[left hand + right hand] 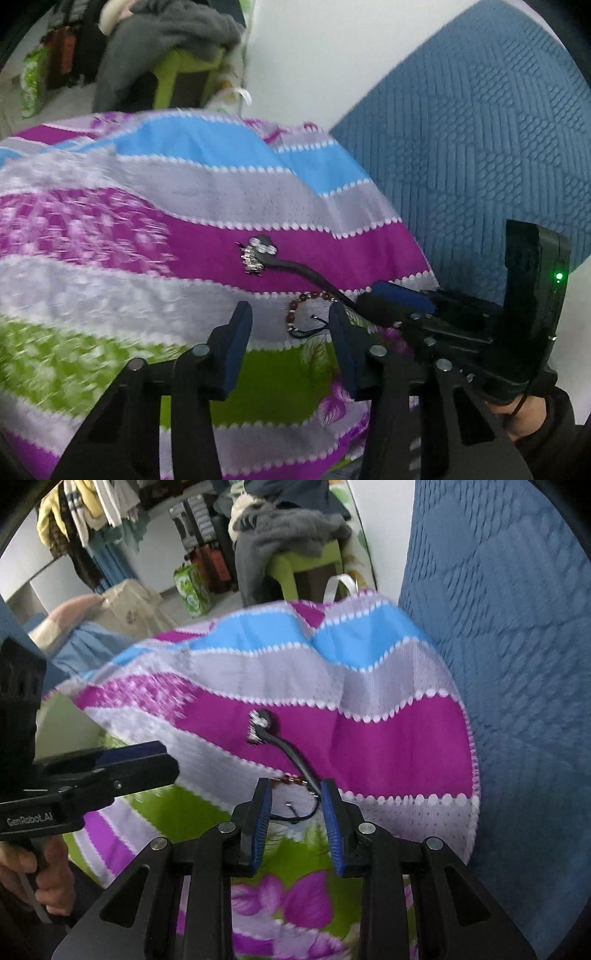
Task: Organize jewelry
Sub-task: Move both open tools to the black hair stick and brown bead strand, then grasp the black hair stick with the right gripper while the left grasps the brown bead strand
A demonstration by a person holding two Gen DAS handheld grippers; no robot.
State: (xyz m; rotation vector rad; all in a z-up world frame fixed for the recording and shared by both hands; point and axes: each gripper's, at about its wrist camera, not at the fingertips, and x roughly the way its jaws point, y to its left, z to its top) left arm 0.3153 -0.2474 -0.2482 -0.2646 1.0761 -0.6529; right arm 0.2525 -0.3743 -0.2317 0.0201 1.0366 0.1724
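A black cord piece with a sparkly silver pendant (257, 255) lies on the striped cloth (147, 206); it also shows in the right wrist view (260, 725). A dark red bead bracelet (295, 308) with a thin black cord lies just below it, seen partly in the right wrist view (291, 781). My left gripper (291, 321) is open, low over the bracelet. My right gripper (296, 794) is open, its fingertips either side of the bracelet's cord. The right gripper's body (402, 302) enters the left wrist view from the right.
The cloth covers a rounded surface, with a blue quilted cushion (480, 129) on its right. A green stool with grey clothing (295, 539) and hanging clothes (88, 513) stand behind. The left gripper's body (81, 779) sits at the left in the right wrist view.
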